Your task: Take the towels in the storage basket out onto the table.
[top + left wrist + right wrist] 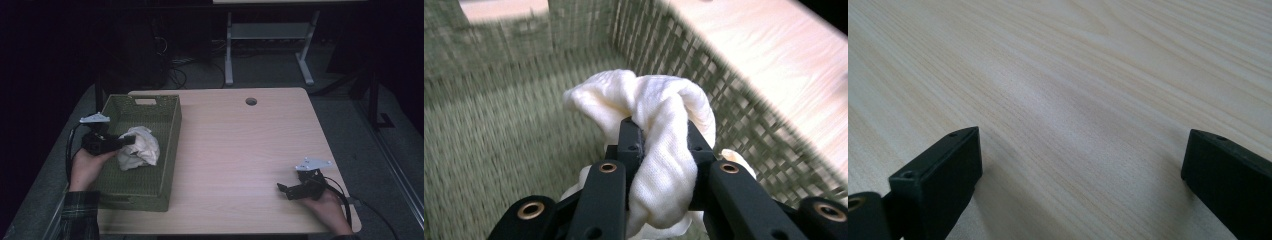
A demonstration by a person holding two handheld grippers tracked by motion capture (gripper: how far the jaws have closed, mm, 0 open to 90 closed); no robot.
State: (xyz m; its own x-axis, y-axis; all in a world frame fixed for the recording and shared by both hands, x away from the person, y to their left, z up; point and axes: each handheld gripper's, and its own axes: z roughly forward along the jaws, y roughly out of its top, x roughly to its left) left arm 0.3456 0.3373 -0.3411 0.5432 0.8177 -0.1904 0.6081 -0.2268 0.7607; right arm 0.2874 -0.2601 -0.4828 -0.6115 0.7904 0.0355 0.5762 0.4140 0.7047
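At the far left, your left tongs pinch the white cloth above the floor of the green basket, whose woven walls stand close on every side. The basket sits at the bench's left edge. To its right the wood lies bare, with a small round hole near the far edge. Your right tongs rest spread near the front right corner, holding nothing.

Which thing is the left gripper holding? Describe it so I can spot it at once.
Look at the green woven basket on the table's left side. Inside it, the left gripper pinches a crumpled white cloth, the one pale, soft thing in there.
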